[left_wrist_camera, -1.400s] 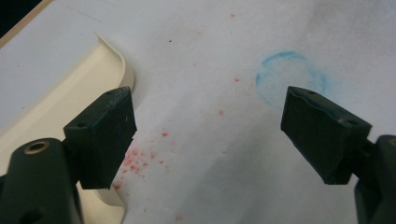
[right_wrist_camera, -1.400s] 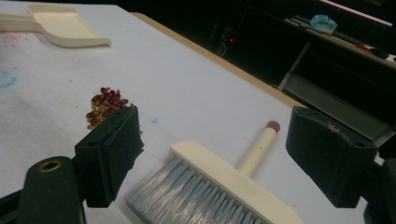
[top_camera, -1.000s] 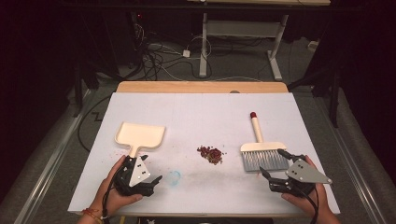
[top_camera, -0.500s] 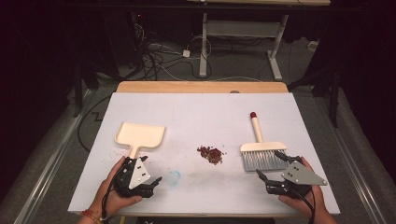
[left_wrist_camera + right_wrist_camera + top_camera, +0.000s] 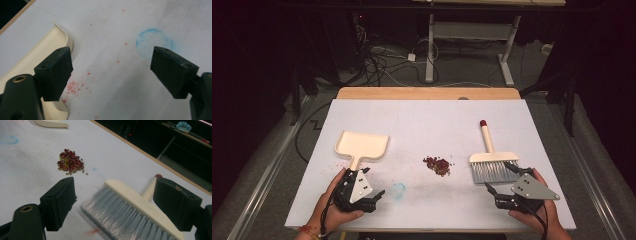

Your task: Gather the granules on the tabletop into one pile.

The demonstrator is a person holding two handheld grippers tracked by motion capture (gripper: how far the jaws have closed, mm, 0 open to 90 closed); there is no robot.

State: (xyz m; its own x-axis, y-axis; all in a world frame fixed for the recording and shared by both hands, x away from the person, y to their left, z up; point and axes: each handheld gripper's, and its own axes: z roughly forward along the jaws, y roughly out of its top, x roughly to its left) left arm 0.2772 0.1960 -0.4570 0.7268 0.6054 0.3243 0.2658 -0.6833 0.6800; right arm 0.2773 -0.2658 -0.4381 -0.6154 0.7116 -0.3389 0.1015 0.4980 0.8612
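While my left gripper (image 5: pixel 379 194) rests at the near left of the white table sheet (image 5: pixel 427 120), its jaws stand wide apart and hold nothing. Just beyond it lies the cream plastic dustpan (image 5: pixel 362 145), its short handle pointing near, toward that gripper; in the left gripper view the dustpan's edge (image 5: pixel 62 37) sits beside one jaw. A faint blue ring mark (image 5: pixel 398 189) lies just right of that gripper. Near the middle of the sheet sits the small heap of dark red beans (image 5: pixel 438 165) mixed with a few green ones. Right of the heap lies the cream hand brush with grey bristles (image 5: pixel 493 167), bristles facing near, red-tipped handle pointing far. My right gripper (image 5: pixel 502 180) hovers at the bristles, jaws spread wide, one on each side of the brush head, gripping nothing.
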